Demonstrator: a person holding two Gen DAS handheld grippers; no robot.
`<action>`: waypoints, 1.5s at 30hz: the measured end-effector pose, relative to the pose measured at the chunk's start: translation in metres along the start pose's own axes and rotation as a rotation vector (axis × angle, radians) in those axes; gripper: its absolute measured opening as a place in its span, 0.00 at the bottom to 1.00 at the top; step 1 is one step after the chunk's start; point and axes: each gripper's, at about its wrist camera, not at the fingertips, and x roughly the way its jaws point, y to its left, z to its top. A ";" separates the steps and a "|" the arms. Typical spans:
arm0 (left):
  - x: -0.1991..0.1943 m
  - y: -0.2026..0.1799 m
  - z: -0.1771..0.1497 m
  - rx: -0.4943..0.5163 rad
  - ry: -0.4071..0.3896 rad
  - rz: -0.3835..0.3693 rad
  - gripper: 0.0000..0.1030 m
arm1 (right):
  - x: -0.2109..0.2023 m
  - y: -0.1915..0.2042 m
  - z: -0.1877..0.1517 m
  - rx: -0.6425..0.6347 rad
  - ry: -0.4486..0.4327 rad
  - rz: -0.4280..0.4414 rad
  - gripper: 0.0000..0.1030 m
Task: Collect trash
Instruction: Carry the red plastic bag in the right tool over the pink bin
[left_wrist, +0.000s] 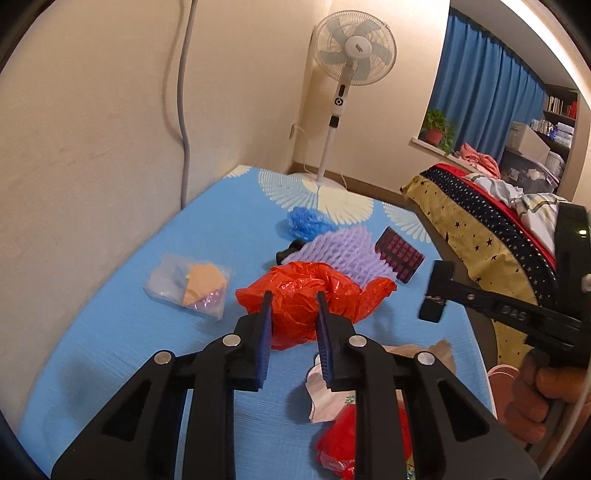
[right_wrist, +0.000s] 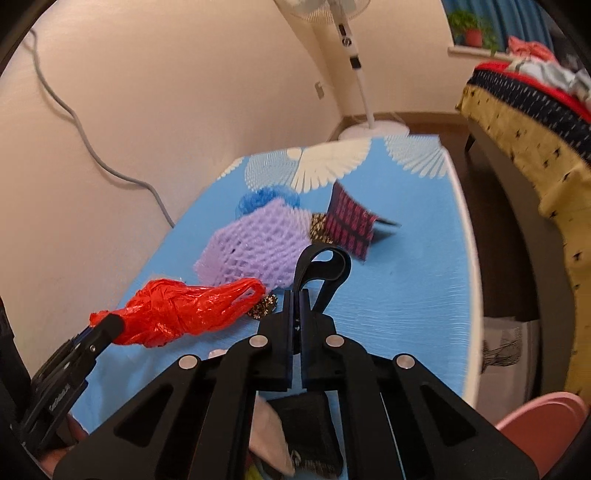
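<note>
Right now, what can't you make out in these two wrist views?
- Left wrist view: red wrapper near the bottom edge, partly behind the left gripper; print unreadable.
- Left wrist view: clear bag; contents too vague to name.
- Right wrist view: black strap pinched in the right gripper; what it belongs to is hidden under the gripper body.
- Right wrist view: patterned card is motion-blurred.
- Right wrist view: pink object, cut off by the lens edge.
</note>
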 end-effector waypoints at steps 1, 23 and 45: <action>-0.002 0.000 0.001 -0.001 -0.004 -0.001 0.21 | -0.009 0.001 -0.001 -0.002 -0.011 -0.010 0.03; -0.077 -0.029 -0.001 0.066 -0.072 -0.074 0.21 | -0.167 0.018 -0.046 -0.025 -0.185 -0.160 0.03; -0.105 -0.081 -0.033 0.146 -0.039 -0.193 0.21 | -0.240 -0.027 -0.103 0.057 -0.310 -0.379 0.03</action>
